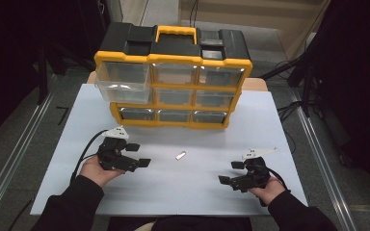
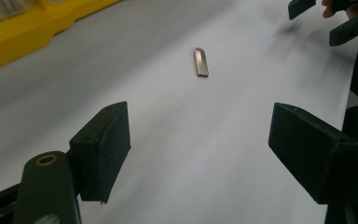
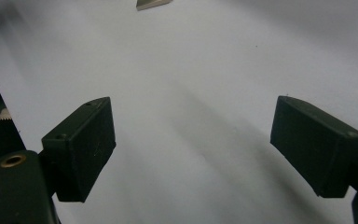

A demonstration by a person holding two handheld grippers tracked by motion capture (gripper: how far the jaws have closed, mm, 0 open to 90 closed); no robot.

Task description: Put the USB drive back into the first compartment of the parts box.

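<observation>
Metal strip (image 2: pixel 201 62), small, flat, grey, one end slanted, lies on the white table (image 1: pixel 173 192) between left gripper (image 1: pixel 138 155) and right gripper (image 1: pixel 230 172), both gaping apart, empty.

Both sleeves are black. The left claw (image 1: pixel 138 155) and right claw (image 1: pixel 230 172) are black, each with two blocky rectangular pads, a brass-ringed hole at the base, a pale three-cornered plate on top and a black cable trailing back.
</observation>
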